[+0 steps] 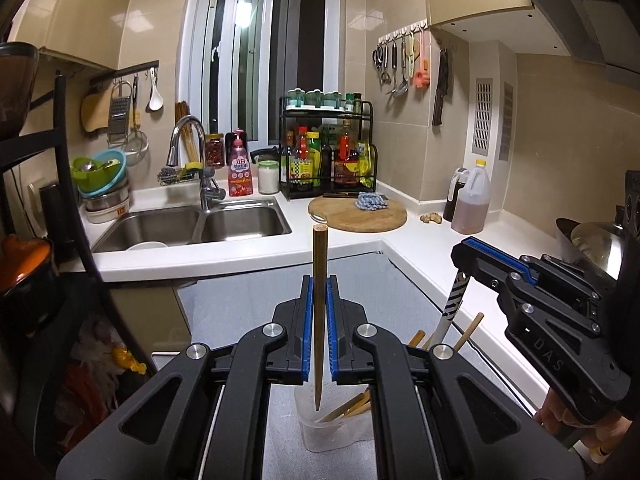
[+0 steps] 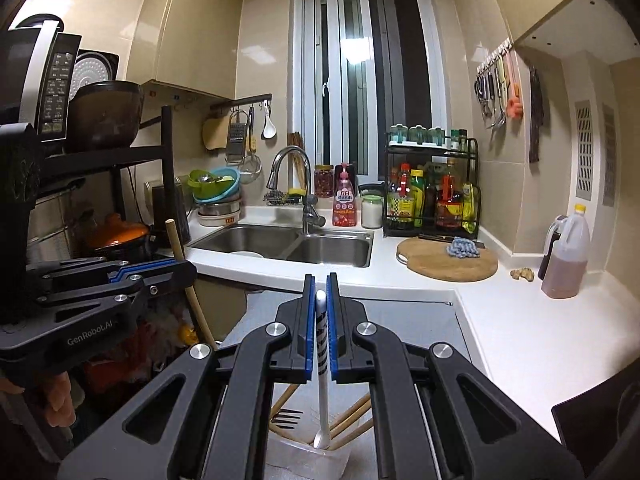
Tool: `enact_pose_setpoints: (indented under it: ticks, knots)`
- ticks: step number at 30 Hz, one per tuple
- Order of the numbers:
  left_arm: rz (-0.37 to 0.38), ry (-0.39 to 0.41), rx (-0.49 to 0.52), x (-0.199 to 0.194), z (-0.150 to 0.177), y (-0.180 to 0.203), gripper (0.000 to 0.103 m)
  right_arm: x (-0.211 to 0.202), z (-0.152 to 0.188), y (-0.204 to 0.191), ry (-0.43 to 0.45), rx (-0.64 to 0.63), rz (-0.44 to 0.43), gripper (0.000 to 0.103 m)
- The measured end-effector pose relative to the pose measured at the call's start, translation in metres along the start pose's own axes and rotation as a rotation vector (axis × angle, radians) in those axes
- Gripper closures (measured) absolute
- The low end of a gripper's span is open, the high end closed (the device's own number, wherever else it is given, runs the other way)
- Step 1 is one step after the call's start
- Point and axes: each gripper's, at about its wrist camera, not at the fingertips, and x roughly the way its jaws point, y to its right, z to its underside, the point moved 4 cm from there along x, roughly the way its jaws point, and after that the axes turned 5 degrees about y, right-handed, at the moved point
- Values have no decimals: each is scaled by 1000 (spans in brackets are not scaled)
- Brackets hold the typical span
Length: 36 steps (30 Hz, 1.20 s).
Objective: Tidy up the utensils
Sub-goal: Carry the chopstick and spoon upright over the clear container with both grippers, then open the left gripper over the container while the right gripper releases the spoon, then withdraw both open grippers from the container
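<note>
Left tool [image 1: 319,320] clamps a chopstick [image 1: 319,300] — right tool [image 2: 320,320] clamps a white spoon [image 2: 322,360] — above the cup [image 2: 308,464].

A white L-shaped countertop [image 1: 360,240] carries a double stainless sink [image 1: 200,224], a round wooden cutting board [image 1: 360,216], a black spice rack [image 1: 328,148], an oil jug [image 1: 472,200], a piece of ginger [image 1: 431,218] and stacked bowls [image 1: 102,188]. In front, a silvery lined surface [image 1: 400,292] bears a clear plastic container [image 1: 324,428] of chopsticks [image 1: 348,408].
</note>
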Motion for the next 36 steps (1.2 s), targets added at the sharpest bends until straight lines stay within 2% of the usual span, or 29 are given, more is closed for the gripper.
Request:
enact_pose_setpoints:
  ticks: [2,4,5,6,7,8,9,10,12,15,22,27,31,36]
  knots:
    - [5,-10,0,2,4,1,97,0,3,0,-4,2,1,97]
    - [-6,-16,-4,3,6,0,91,1,6,0,-12,4,3,97]
    - [-16,-19,-9,3,7,-1,66,2,7,1,-15,7,6,97]
    - [-33,-20,-17,3,8,-2,28,2,8,2,-17,12,10,94]
    - [-69,-7,-30,0,8,-5,15,1,11,4,-21,23,19,86]
    - [-106,17,-45,-5,8,-9,8,1,12,6,-27,34,21,75]
    - [-128,37,-58,-9,8,-12,8,0,13,7,-32,45,21,47]
    - [-130,32,-72,-11,9,-16,8,-3,16,9,-37,57,31,30]
    - [-145,3,-101,-16,15,-23,8,-10,19,8,-33,53,50,27]
    - [-181,-20,-116,-24,27,-29,8,-21,28,4,-54,61,54,8]
    - [-217,-84,-70,-48,75,-15,8,-49,67,-7,-161,85,107,5]
    - [-218,-135,-86,-56,109,-13,8,-67,89,-1,-174,103,140,5]
    - [-217,-153,-109,-58,118,-15,8,-77,103,7,-194,95,163,5]
    - [-223,-125,-99,-61,112,-10,8,-80,110,10,-215,117,165,5]
